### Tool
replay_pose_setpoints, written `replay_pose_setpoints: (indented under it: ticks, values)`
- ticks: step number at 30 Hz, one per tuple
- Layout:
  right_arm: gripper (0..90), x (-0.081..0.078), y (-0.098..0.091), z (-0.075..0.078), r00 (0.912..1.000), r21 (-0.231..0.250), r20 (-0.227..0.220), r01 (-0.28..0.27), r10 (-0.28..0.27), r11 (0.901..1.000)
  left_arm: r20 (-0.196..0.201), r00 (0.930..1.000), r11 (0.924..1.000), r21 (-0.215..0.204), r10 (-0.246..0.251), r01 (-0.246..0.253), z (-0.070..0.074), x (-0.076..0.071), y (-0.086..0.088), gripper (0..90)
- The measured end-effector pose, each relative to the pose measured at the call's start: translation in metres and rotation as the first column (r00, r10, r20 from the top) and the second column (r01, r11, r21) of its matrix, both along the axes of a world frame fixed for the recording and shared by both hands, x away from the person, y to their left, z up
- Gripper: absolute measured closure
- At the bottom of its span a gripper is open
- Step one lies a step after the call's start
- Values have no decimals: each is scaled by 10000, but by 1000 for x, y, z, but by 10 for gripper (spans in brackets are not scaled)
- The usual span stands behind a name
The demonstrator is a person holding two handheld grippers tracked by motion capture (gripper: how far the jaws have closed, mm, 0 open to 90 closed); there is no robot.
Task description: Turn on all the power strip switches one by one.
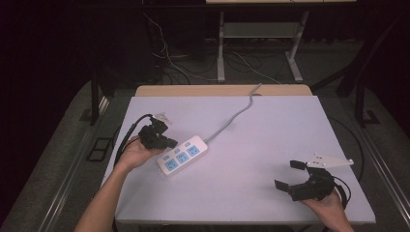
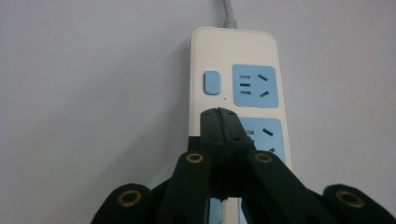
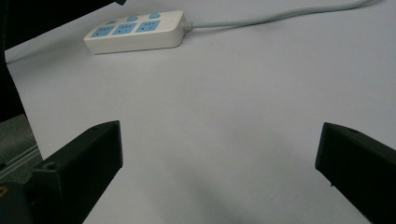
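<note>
Pressing closed left gripper (image 2: 218,122) onto power strip (image 2: 243,84) mid-table, beside its switch (image 2: 212,82) | right gripper (image 1: 295,175) wide, empty, near edge | risk: tips slip, strip skids.

power strip (image 1: 183,155) white, blue sockets | table (image 1: 270,145) white | tongs (image 2: 219,122) black

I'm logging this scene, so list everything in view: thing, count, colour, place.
power strip: 1, white with three blue sockets and blue switches, left-centre of the table
power strip cable: 1, grey, runs from the strip off the far edge
table: 1, pale grey top
left tool: 1, black, jaws shut, tips over the strip beside a switch
right tool: 1, black, jaws wide open, near right corner, holding nothing
hands: 2, left hand, right hand, at the near edge
</note>
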State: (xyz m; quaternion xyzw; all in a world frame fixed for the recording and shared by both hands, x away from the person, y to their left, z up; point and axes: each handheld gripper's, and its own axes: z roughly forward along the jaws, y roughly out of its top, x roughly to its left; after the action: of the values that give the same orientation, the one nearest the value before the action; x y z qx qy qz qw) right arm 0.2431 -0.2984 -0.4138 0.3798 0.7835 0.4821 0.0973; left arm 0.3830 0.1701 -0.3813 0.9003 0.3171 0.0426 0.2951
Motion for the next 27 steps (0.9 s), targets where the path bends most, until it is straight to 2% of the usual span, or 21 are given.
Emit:
replay_pose_setpoints:
  ticks: [14, 27]
  values:
    - [7, 0, 0, 0, 10000, -32, -21, -6, 6, 10000, -140, 9999, 9999, 155, -56, 59, -8, 4, -3, 896]
    - [7, -1, -2, 1, 10000, -37, -11, 22, -22, 10000, -268, 9996, 9999, 113, -76, 79, -18, 5, -7, 895]
